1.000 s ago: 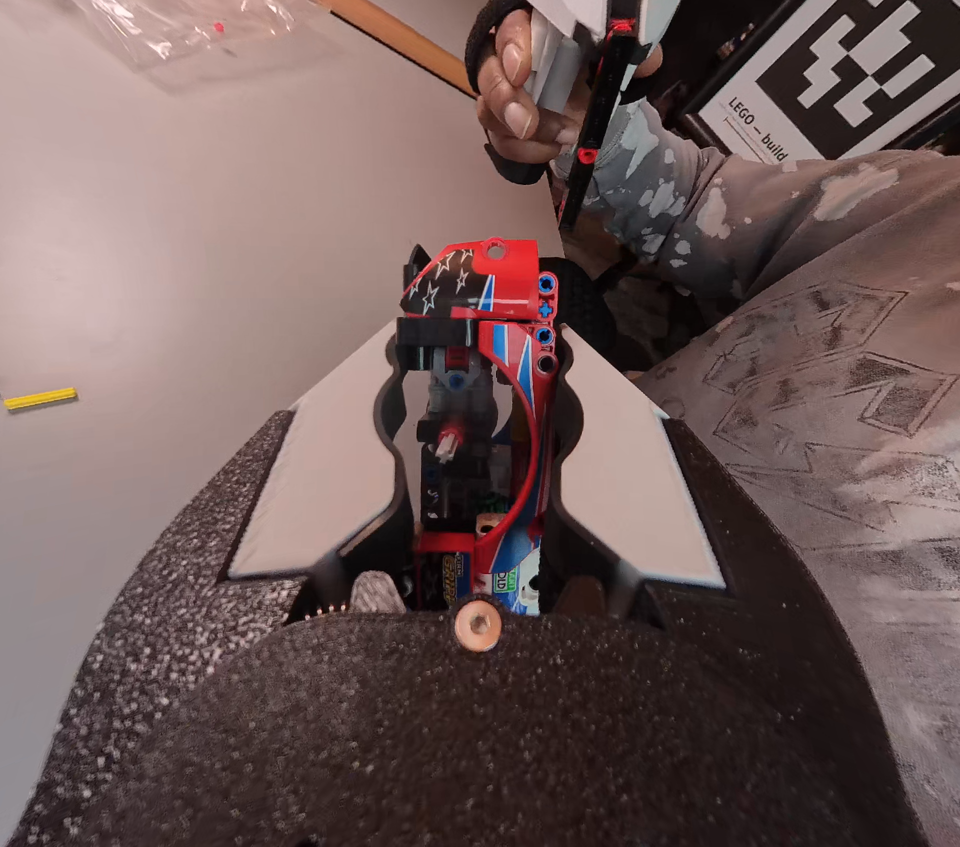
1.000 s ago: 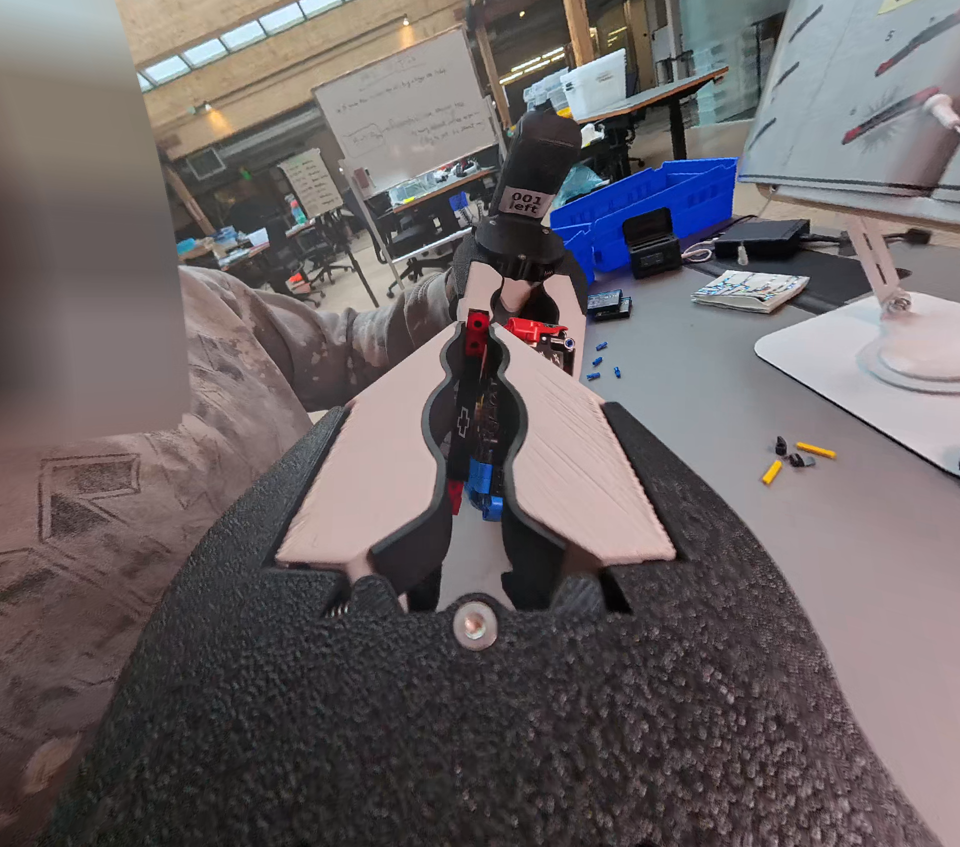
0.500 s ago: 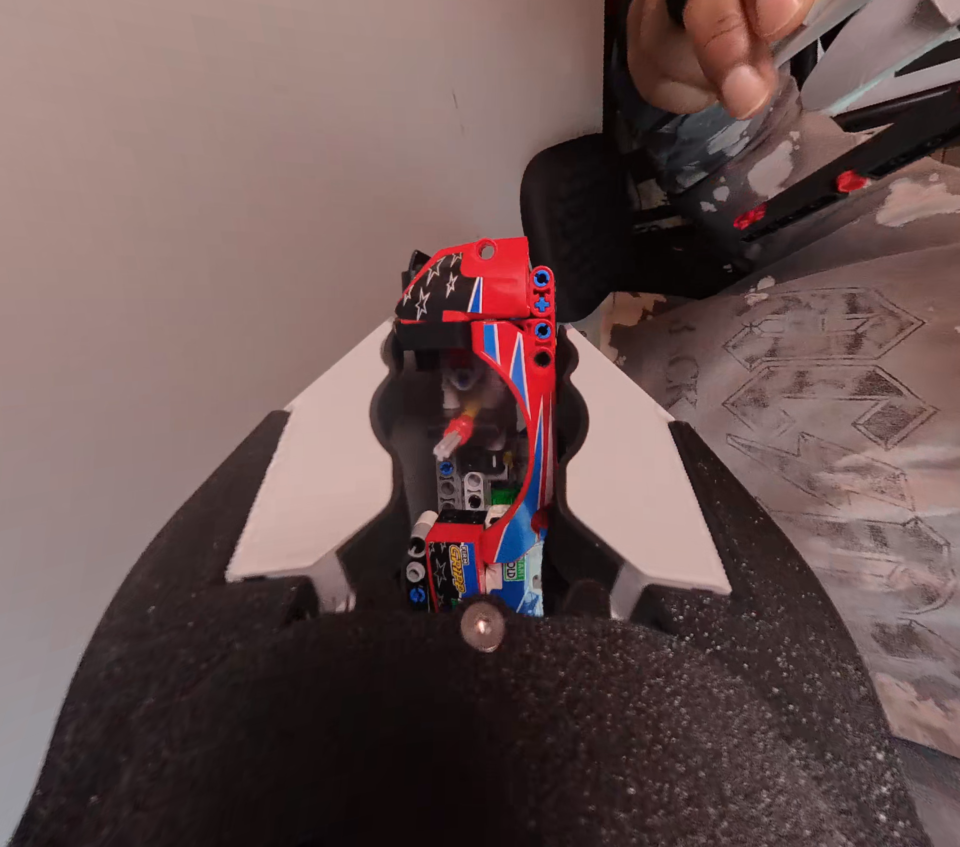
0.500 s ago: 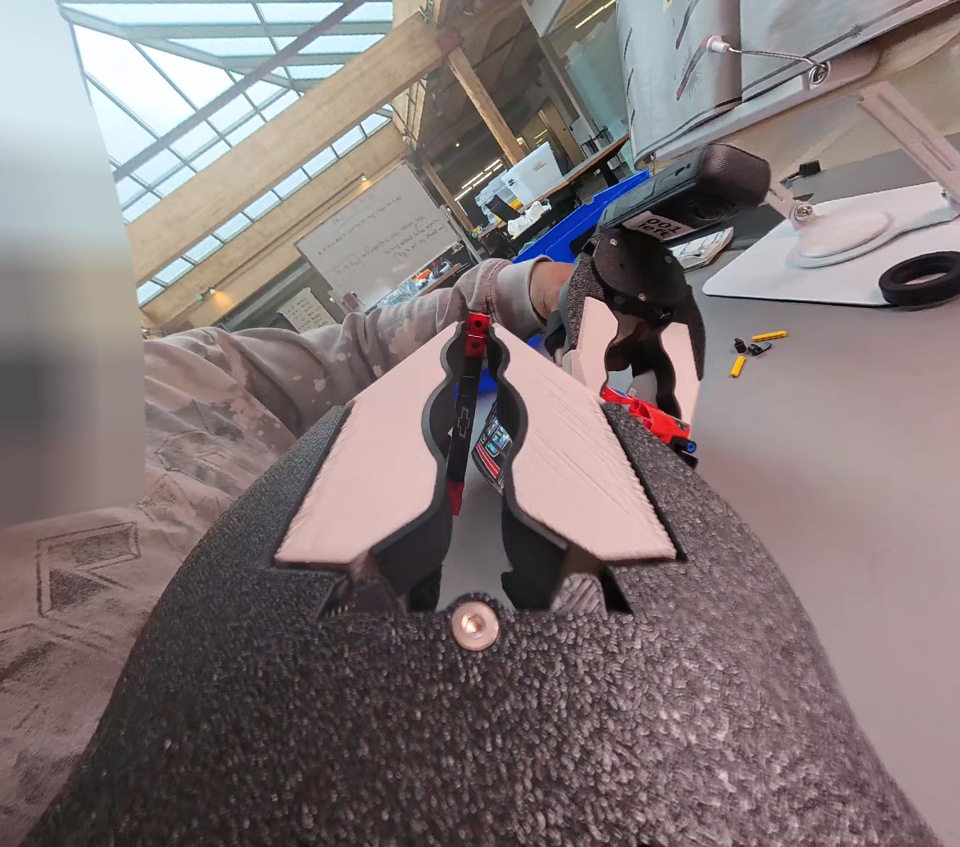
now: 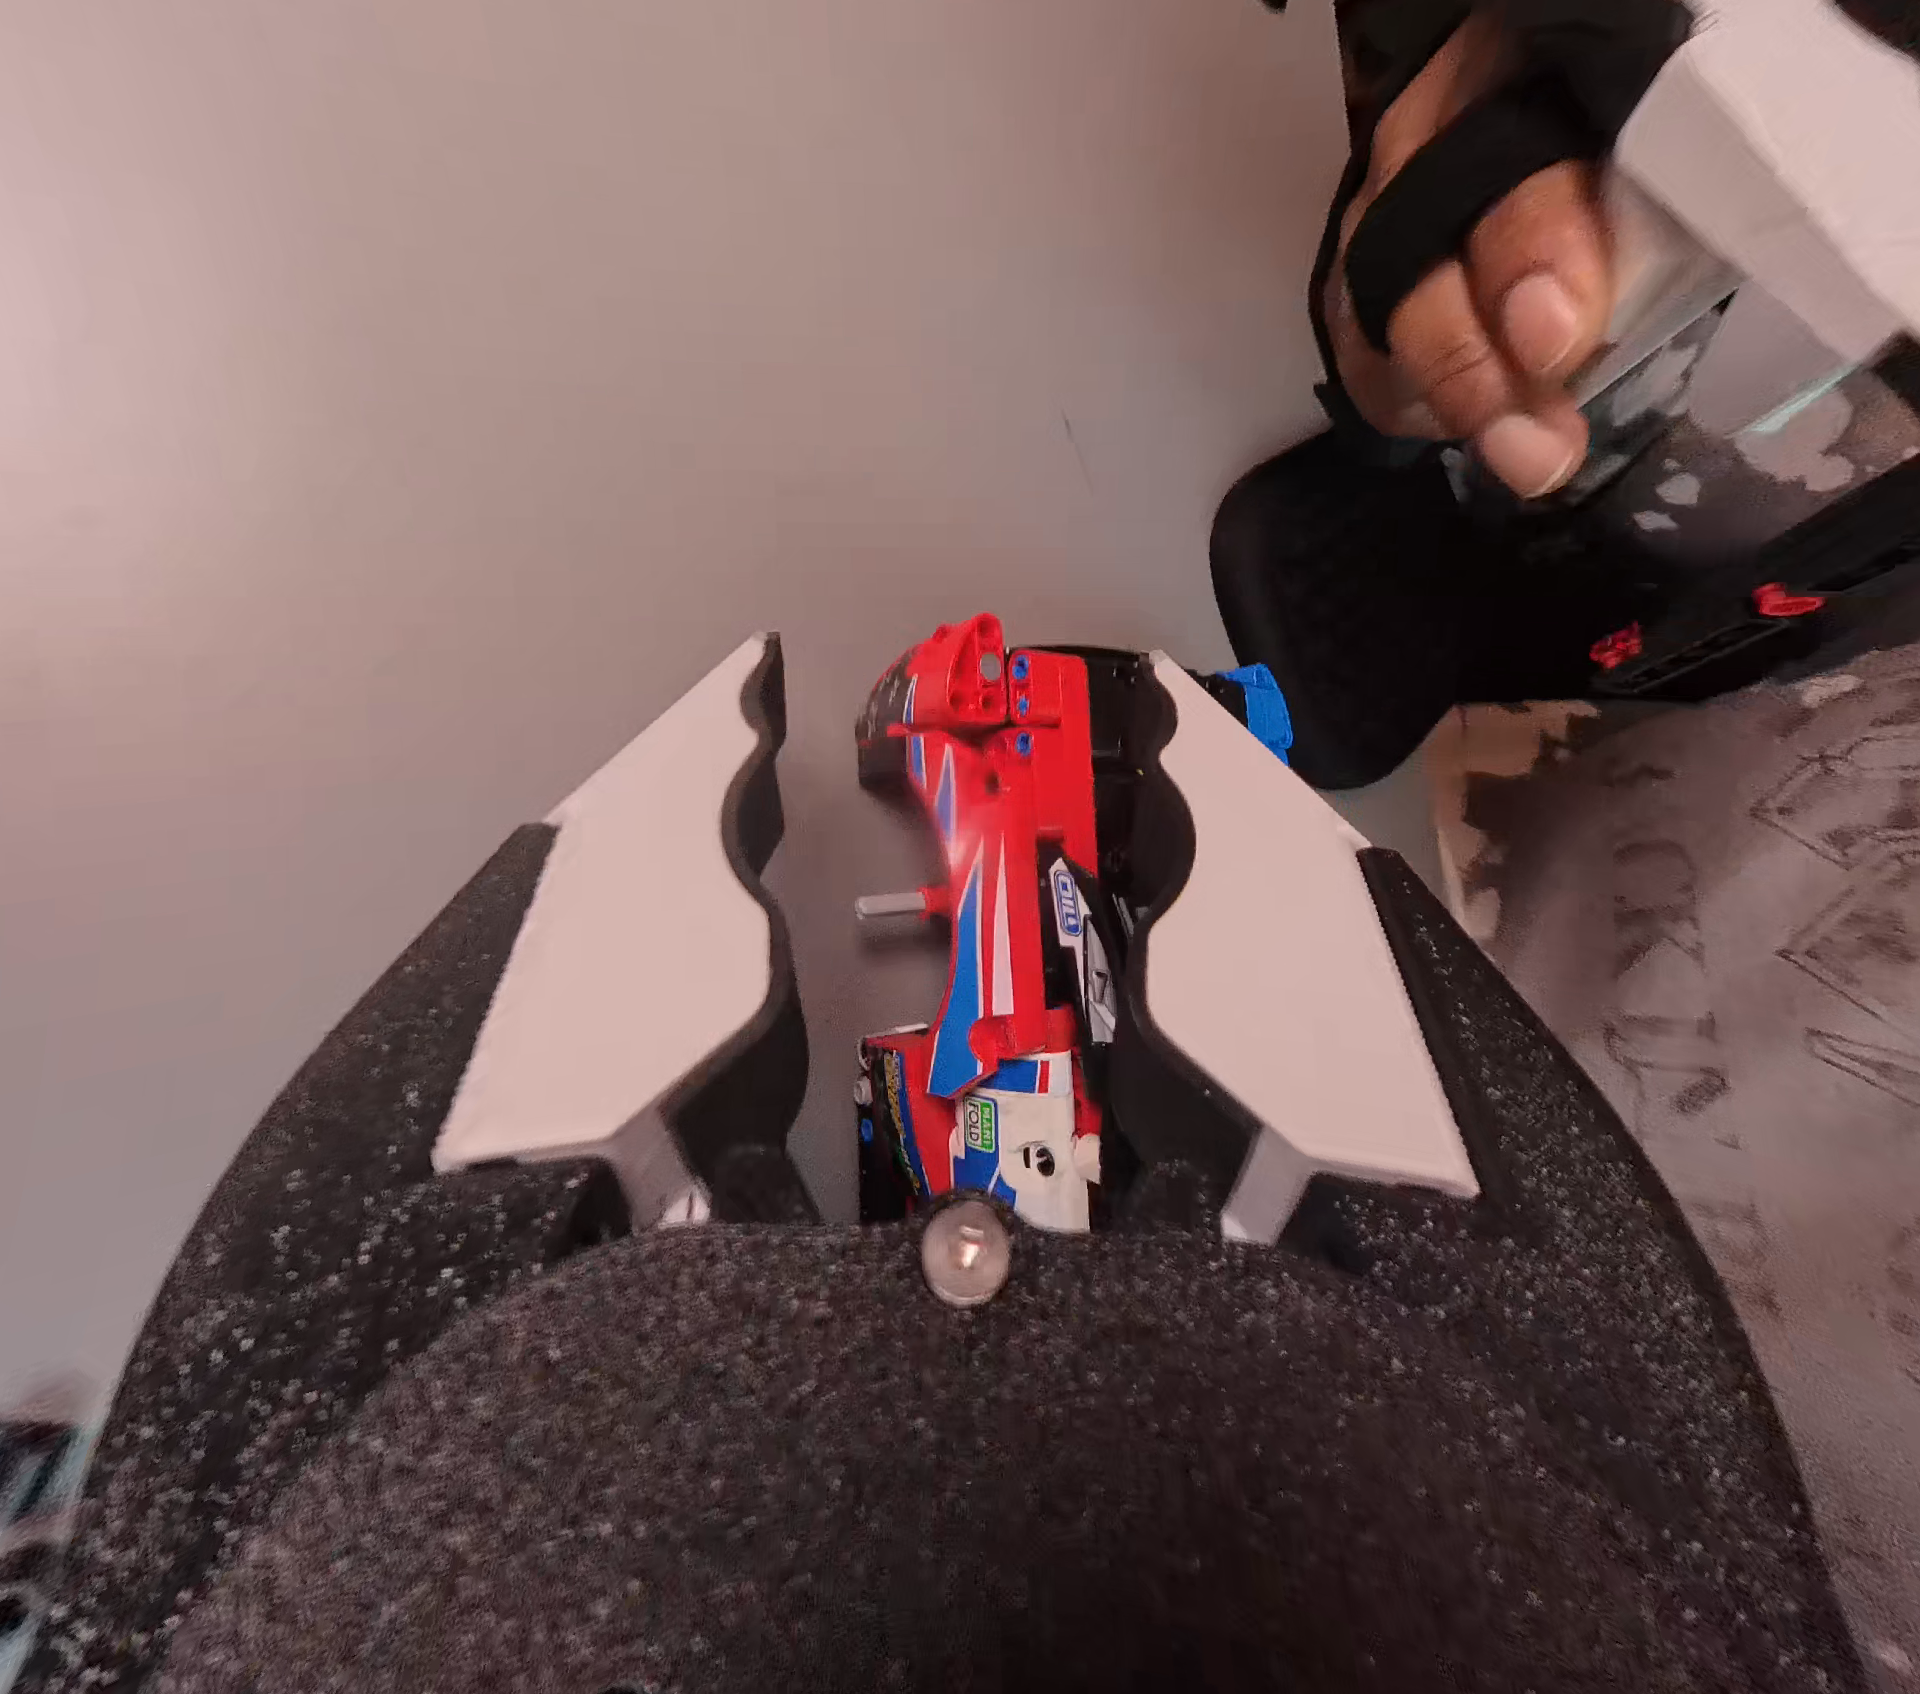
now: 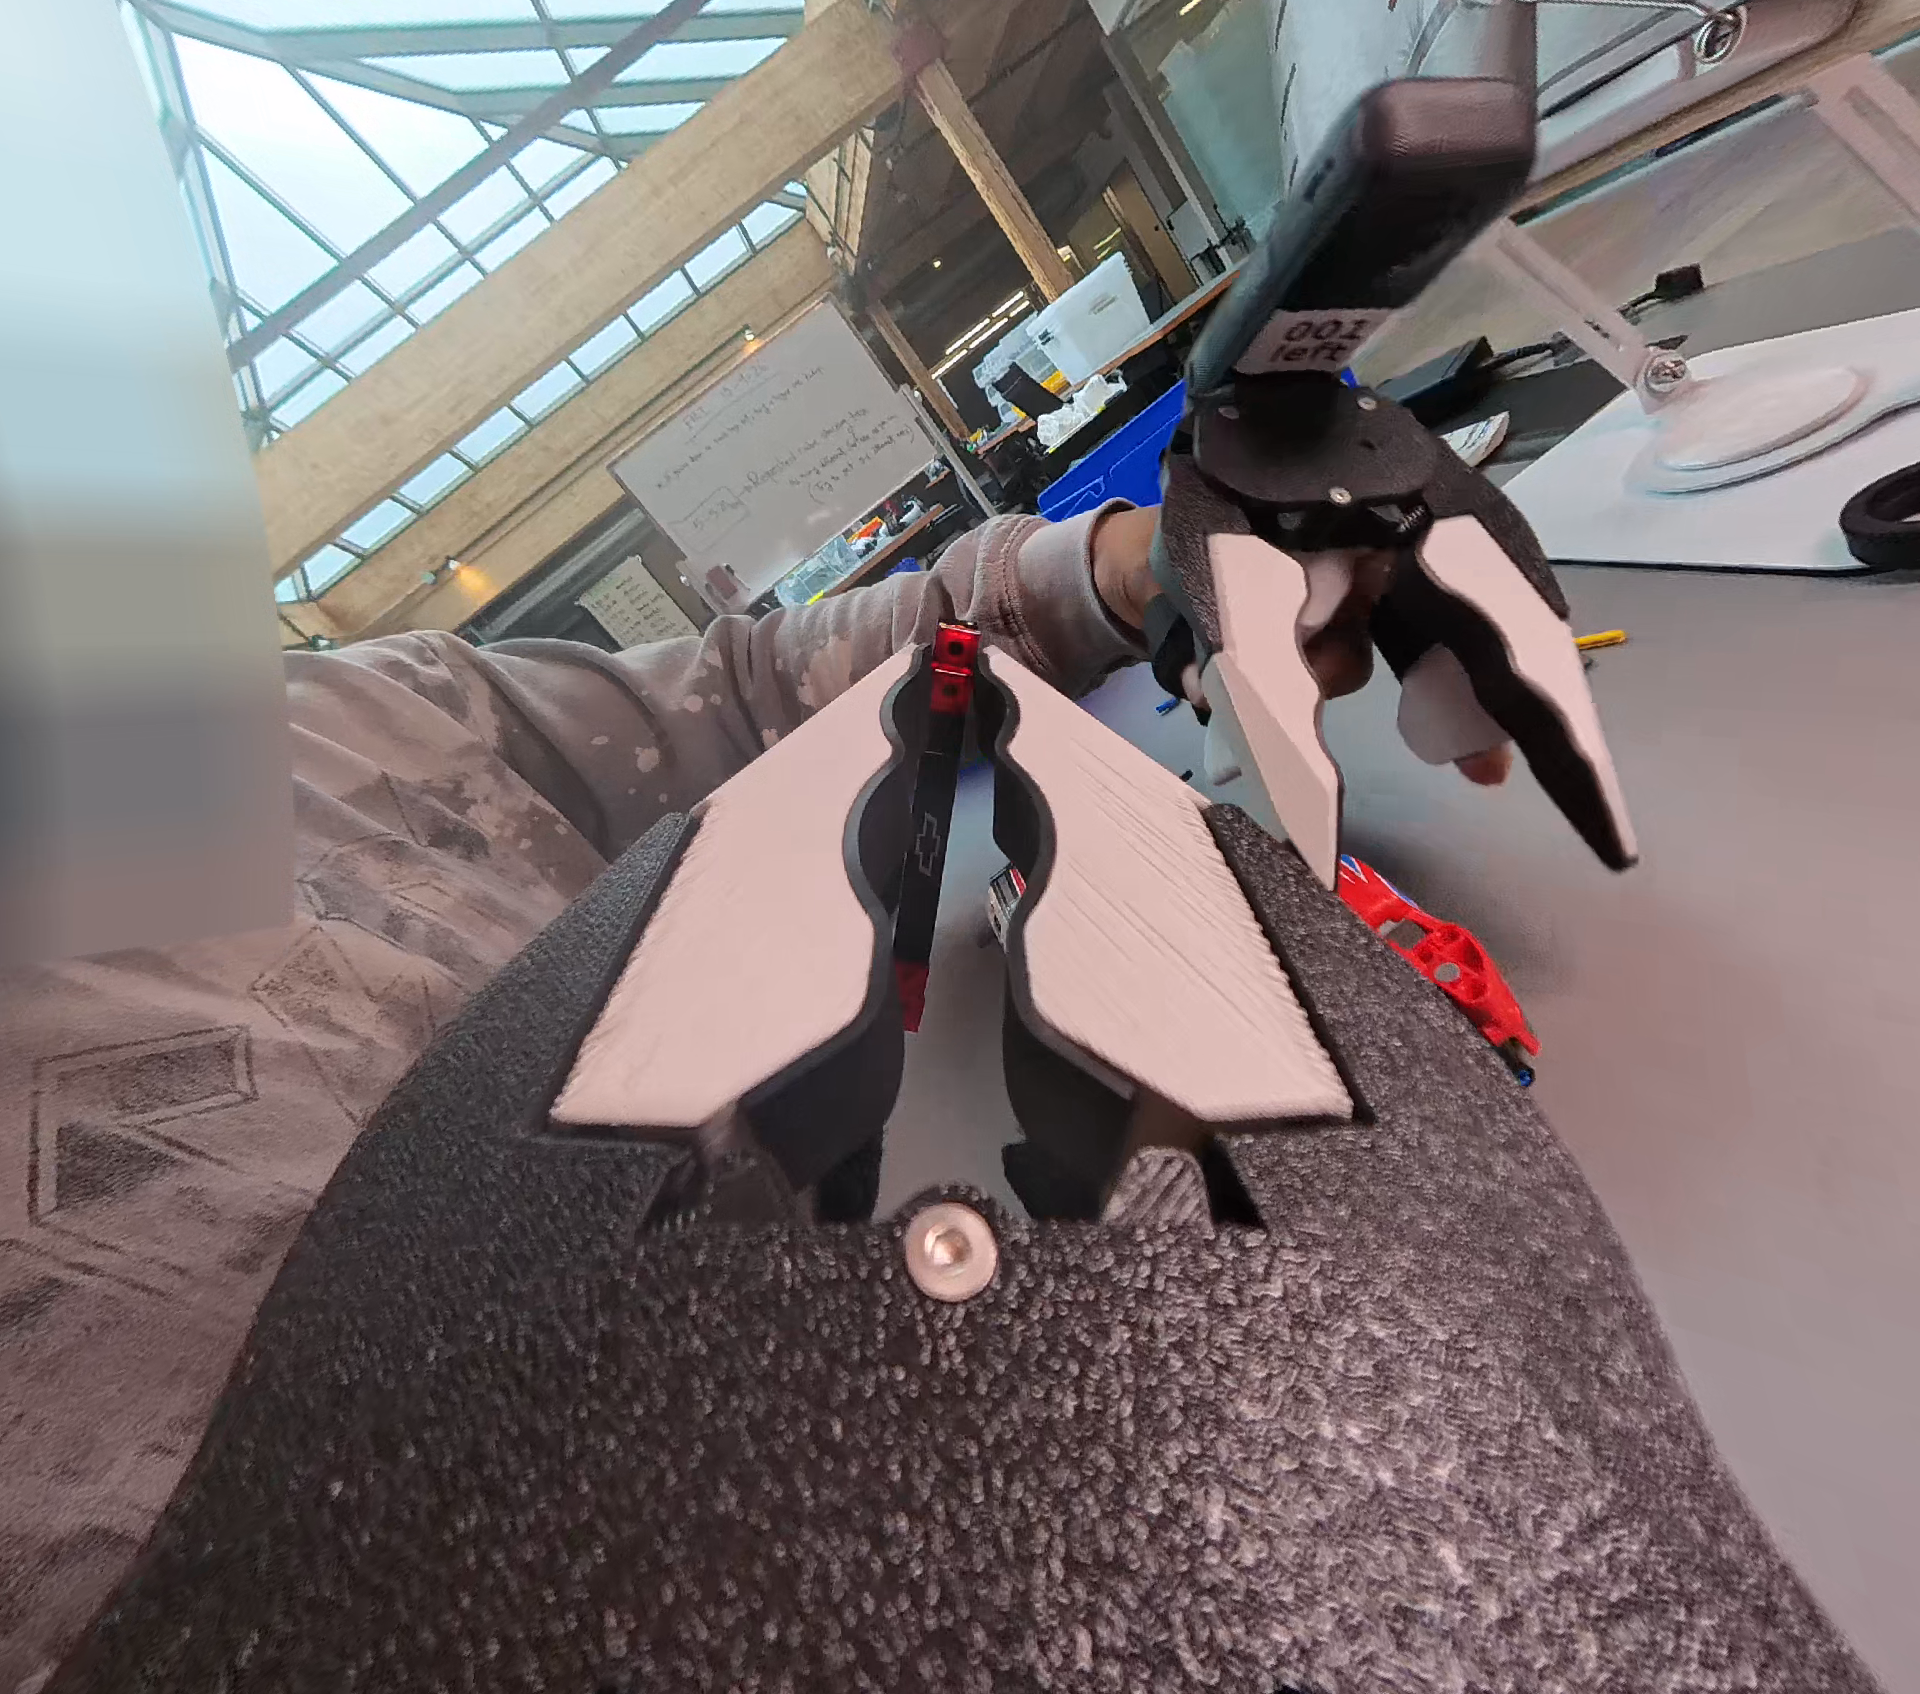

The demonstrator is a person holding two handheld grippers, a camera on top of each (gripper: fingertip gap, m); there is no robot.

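My left gripper [image 5: 961, 647] is open. A red, white and blue toy brick car [image 5: 997, 865] lies on the grey table [image 5: 416, 294] between its fingers, close against the right finger. In the right wrist view the left gripper [image 6: 1470, 855] hangs open just above the car [image 6: 1444, 958]. My right gripper [image 6: 951, 657] is shut on a thin black beam with red ends [image 6: 930, 834], held upright off the table. The beam [image 5: 1766, 616] and the hand [image 5: 1507, 314] holding the right gripper show at the upper right of the left wrist view.
A black rubber tyre [image 6: 1886, 522] lies by a white stand base [image 6: 1745, 418] at the far right. A small yellow piece [image 6: 1600, 636] lies on the table [image 6: 1714, 813]. A person's patterned sleeve [image 6: 623, 709] fills the left. Blue bins [image 6: 1112, 460] stand behind.
My left gripper brought the car down to the table and opened, letting it go. My right gripper tilted upward, still holding the black beam.
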